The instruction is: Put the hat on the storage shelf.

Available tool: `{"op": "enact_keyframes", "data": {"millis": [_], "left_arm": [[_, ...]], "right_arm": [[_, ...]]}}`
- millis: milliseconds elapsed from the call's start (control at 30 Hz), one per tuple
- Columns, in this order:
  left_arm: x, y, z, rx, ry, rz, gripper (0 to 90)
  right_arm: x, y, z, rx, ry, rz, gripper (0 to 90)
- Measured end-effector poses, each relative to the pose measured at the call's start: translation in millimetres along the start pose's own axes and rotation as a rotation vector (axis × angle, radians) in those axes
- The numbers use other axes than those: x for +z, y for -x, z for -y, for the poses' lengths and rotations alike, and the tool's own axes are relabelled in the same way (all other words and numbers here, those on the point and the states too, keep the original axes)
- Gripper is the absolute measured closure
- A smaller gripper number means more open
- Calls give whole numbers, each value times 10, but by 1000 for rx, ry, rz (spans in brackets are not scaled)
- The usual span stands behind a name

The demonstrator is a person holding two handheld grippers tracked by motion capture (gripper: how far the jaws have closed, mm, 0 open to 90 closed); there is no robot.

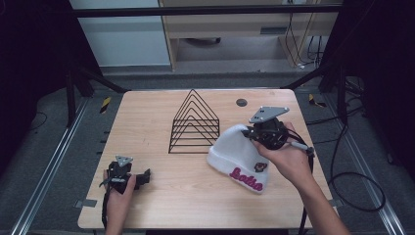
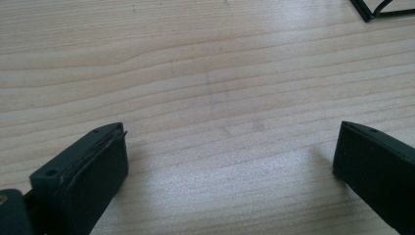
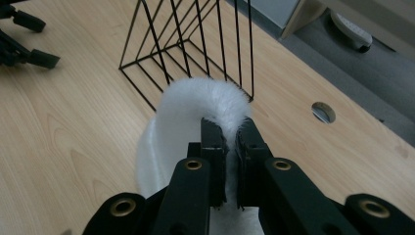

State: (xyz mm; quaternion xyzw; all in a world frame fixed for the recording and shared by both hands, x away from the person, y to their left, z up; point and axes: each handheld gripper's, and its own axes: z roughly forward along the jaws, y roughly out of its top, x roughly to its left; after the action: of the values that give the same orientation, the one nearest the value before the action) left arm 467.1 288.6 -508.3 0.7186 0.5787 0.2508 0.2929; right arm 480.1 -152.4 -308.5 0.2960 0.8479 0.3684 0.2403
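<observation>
My right gripper (image 3: 226, 132) had its fingers clenched on the white beanie (image 1: 234, 155) beside the wire rack (image 1: 194, 122); guessing racking remained. Left gripper (image 2: 230, 161) sat released near the counter's (image 1: 161, 193) front-left corner.

High view overhead, facing forward-down; gripper views low, close — all share table (image 1: 161, 171), rack (image 1: 194, 122).

You see a round cable hole (image 1: 241, 102) near your table's (image 1: 161, 196) far edge, black cables (image 1: 352, 176) on the grey floor (image 1: 49, 127) at right
</observation>
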Motion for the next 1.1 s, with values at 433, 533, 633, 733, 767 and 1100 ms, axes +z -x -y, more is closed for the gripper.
{"op": "enact_keyframes", "data": {"millis": [433, 533, 633, 733, 767, 1100], "left_arm": [[0, 0, 0, 0, 0, 0, 0], [0, 0, 0, 0, 0, 0, 0], [0, 0, 0, 0, 0, 0, 0], [0, 0, 0, 0, 0, 0, 0], [0, 0, 0, 1, 0, 0, 0], [2, 3, 0, -4, 3, 0, 0]], "right_arm": [[-386, 150, -407, -25, 96, 70, 851], [-454, 159, -470, -30, 112, 77, 851], [-539, 172, -577, -34, 130, 87, 851], [-558, 178, -625, -38, 135, 91, 851], [-565, 180, -649, -39, 137, 92, 851], [-657, 228, -977, -49, 184, 118, 851]]}}
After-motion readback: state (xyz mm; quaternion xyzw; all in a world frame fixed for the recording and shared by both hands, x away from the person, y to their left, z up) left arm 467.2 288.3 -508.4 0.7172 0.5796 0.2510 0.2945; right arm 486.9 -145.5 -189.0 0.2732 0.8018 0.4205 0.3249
